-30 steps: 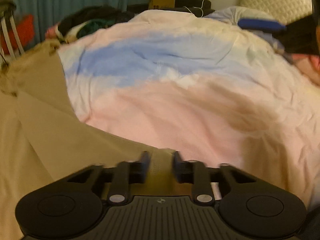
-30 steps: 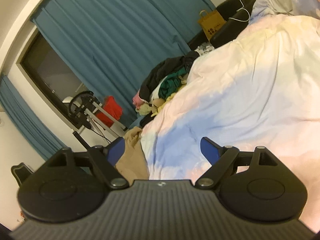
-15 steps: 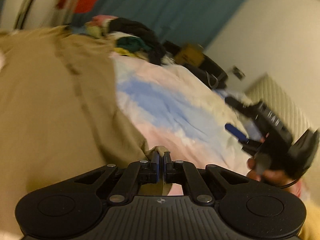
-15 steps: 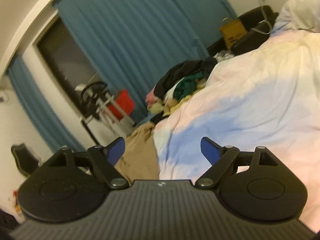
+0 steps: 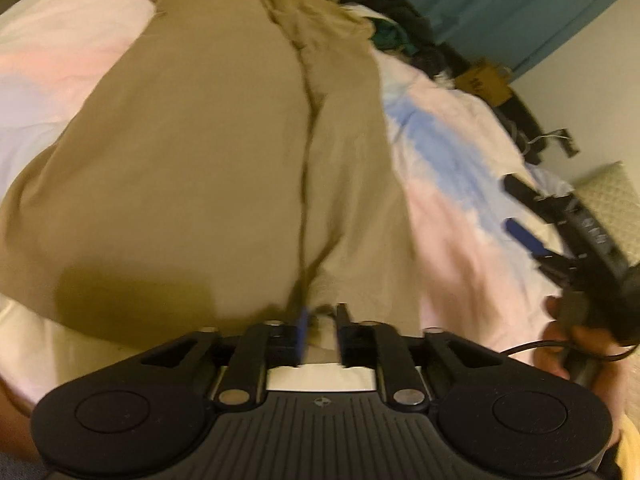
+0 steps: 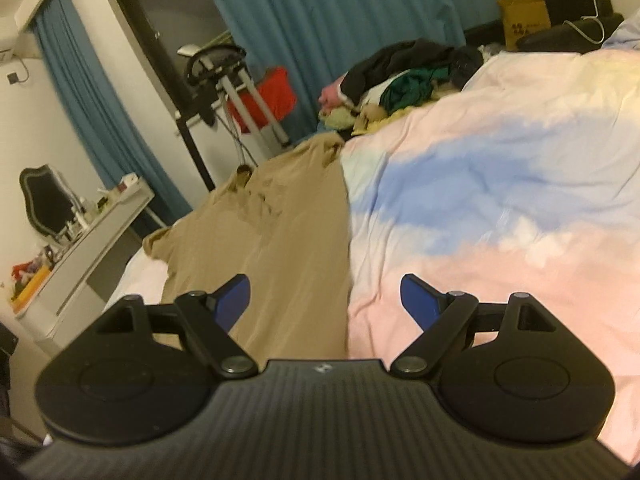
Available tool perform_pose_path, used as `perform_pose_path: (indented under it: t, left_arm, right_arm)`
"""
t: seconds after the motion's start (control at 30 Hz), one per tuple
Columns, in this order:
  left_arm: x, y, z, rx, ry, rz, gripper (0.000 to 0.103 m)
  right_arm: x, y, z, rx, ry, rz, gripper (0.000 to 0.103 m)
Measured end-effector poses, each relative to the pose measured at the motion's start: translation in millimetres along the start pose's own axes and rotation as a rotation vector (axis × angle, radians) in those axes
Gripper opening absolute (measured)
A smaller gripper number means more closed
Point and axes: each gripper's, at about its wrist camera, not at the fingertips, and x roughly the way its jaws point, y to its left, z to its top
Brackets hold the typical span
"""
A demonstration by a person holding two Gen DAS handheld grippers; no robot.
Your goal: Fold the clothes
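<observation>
I had the left gripper [image 5: 320, 320] slightly parted at the near hem of the tan, soft cotton garment [image 5: 192, 152], which filled the frame's centre on the pastel pink-and-blue duvet [image 5: 460, 168]. The right gripper [image 6: 324, 296] stood wide apart, holding nothing. I judged the loose hem could slip out and bunch.

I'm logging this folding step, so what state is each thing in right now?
Left tool: fingers slightly apart, at the near edge of the tan garment.
Right tool: wide open, empty, held above the bed.
Tan garment: laid out on the duvet, one long strip folded over its right side.
Duvet: spread over the bed, wrinkled.
Clothes pile: heaped, unfolded.
Curtain: drawn shut.
</observation>
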Motion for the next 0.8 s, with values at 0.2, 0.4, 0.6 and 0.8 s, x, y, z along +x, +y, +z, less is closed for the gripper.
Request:
perform_pose_path:
  t: [0.2,0.4,0.6,0.8]
  left_arm:
    - [3,-6,5,0.033,-0.04,-0.019,0.057]
    - [30,1,8,-0.01,0.038,-0.079,0.052]
    - [34,0,1,0.038,0.038,-0.105,0.014]
    - [24,-10,-13,0.14,-0.033,0.005,0.008]
  right_arm:
    - [6,8,-5,-0.023,0.014,-0.003,0.084]
    - [7,15,-6,-0.031,0.003,0.012,0.084]
    - [9,20,-10,-0.043,0.002,0.018,0.084]
    - [5,26,-10,-0.056,-0.02,0.027,0.084]
